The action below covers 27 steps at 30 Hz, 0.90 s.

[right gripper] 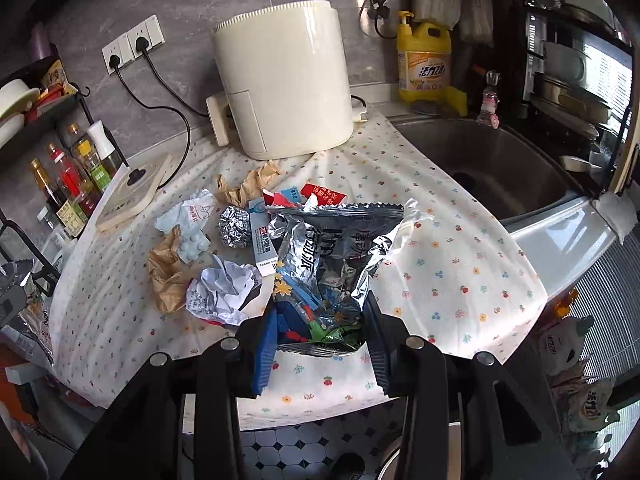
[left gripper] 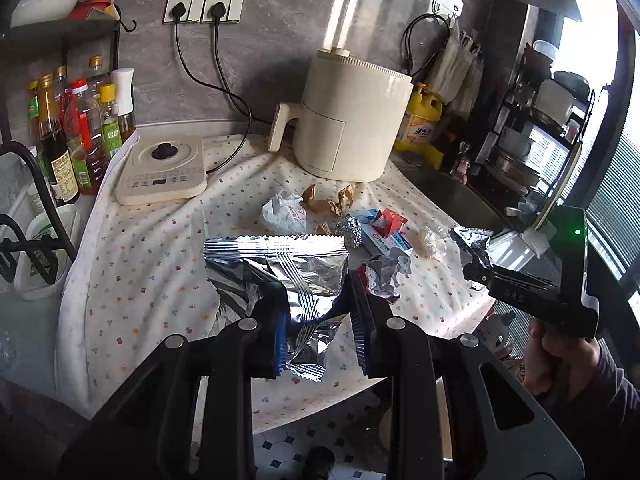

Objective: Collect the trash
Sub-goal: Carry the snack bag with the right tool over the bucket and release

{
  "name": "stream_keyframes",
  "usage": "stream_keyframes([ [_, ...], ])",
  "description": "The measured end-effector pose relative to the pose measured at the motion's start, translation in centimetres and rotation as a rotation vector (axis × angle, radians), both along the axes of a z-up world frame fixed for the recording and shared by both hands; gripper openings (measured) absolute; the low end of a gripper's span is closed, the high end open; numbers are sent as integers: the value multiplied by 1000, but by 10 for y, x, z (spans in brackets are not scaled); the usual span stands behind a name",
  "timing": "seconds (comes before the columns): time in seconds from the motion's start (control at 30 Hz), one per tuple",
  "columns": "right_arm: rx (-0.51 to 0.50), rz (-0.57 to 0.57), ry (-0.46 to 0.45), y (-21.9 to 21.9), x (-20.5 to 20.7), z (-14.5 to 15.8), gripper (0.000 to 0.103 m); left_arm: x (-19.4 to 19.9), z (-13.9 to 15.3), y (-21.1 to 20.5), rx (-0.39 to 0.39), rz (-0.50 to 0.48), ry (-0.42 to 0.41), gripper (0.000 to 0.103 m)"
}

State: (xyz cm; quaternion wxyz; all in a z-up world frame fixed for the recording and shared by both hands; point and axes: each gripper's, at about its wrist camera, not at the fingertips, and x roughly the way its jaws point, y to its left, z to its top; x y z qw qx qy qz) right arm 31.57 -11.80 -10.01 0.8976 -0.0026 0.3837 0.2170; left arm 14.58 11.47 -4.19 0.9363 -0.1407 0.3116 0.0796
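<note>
My left gripper (left gripper: 318, 312) is shut on a silver foil snack bag (left gripper: 280, 264), held above the flowered tablecloth (left gripper: 140, 280). My right gripper (right gripper: 320, 340) is shut on a second, torn-open foil wrapper (right gripper: 336, 252) with coloured print; it also shows in the left wrist view (left gripper: 472, 248), at the right gripper's tip (left gripper: 476, 272). More trash lies on the cloth: a foil ball (right gripper: 234, 226), crumpled brown paper (right gripper: 166, 276), crumpled white paper (right gripper: 224, 288), a white tube (right gripper: 262, 240), a red carton (right gripper: 324, 194) and a pill blister (right gripper: 192, 248).
A cream air fryer (right gripper: 284, 80) stands at the back. An induction cooker (left gripper: 164, 168) and sauce bottles (left gripper: 80, 128) are on the left. A steel sink (right gripper: 492, 168) and yellow detergent bottle (right gripper: 426, 64) are on the right. The table's front edge is just below both grippers.
</note>
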Motion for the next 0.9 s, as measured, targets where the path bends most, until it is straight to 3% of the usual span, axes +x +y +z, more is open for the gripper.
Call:
stream_keyframes([
  [0.23, 21, -58, -3, -43, -58, 11, 40, -31, 7, -19, -5, -52, -27, 26],
  [0.53, -12, -145, 18, -99, -132, 5, 40, -51, -7, -69, -42, -184, -20, 26],
  [0.73, -45, -187, 74, -135, -153, -16, 40, -49, -16, -108, -65, -260, 3, 26],
  [0.9, -39, -208, 155, -165, -149, -51, 40, -40, -31, -136, -59, -293, 37, 26],
])
